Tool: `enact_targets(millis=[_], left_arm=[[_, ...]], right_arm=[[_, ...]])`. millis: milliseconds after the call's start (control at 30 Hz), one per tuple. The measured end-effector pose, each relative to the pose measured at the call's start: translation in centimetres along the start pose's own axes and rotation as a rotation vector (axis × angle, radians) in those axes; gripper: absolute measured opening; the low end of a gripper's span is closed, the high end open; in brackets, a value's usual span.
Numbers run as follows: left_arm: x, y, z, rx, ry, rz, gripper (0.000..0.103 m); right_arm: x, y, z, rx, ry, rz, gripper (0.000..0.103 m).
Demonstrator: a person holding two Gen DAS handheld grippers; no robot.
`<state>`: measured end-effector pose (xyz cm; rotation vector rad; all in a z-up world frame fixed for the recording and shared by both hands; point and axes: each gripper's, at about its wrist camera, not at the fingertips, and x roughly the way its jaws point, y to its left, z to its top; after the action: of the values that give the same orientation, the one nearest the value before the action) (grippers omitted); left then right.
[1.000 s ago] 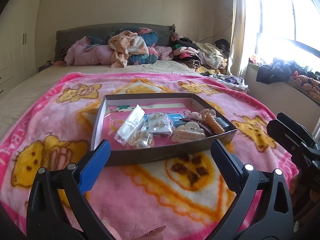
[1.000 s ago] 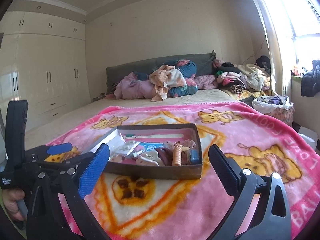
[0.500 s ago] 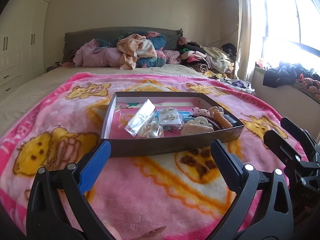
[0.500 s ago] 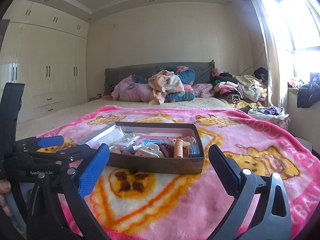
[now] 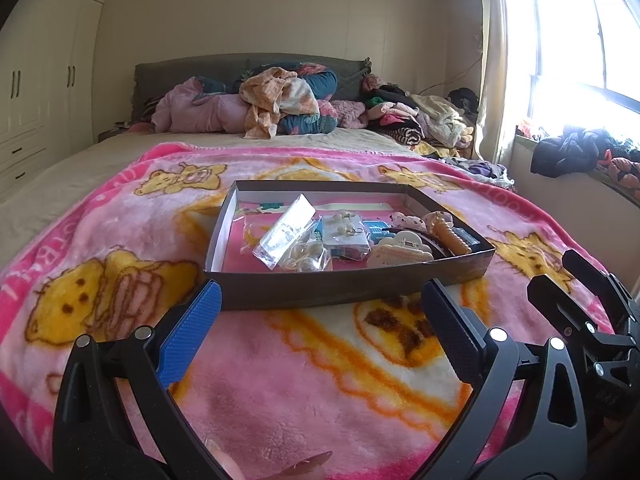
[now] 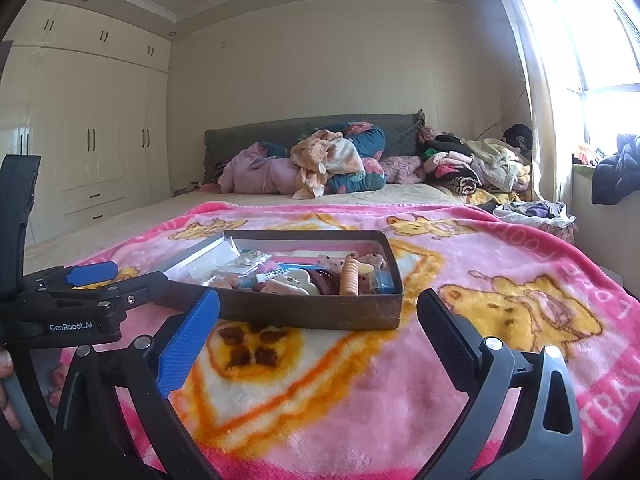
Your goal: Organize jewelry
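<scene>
A shallow dark cardboard box (image 5: 344, 286) lies on the pink bear blanket (image 5: 312, 364), also in the right wrist view (image 6: 320, 314). It holds clear plastic bags of jewelry (image 5: 286, 230), an earring card (image 5: 346, 234), a cream hair claw (image 5: 400, 252) and an orange ribbed clip (image 6: 349, 278). My left gripper (image 5: 320, 316) is open and empty, just short of the box's near wall. My right gripper (image 6: 318, 322) is open and empty, near the box's near right corner. Each gripper shows in the other's view, the right one (image 5: 576, 292) and the left one (image 6: 116, 284).
Piled clothes and bedding (image 5: 280, 104) lie at the bed's head. More clothes (image 5: 420, 120) are heaped at the far right. A windowsill with dark clothing (image 5: 576, 152) runs along the right. White wardrobes (image 6: 88, 152) stand at the left.
Both grippers have dropped lower and tilted up, so the box is seen at a flatter angle. Nothing in the box has moved. Both grippers stayed open.
</scene>
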<state>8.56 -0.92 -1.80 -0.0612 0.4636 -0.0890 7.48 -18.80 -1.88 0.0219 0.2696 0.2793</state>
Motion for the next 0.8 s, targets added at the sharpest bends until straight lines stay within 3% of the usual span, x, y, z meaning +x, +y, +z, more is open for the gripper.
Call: enact_targets(millis=[800], left_arm=[[0.21,0.03,-0.03,0.001,0.004,-0.003,0.091]], right_arm=[[0.1,-0.67,-0.24,0.023,0.015,-0.017,0.097]])
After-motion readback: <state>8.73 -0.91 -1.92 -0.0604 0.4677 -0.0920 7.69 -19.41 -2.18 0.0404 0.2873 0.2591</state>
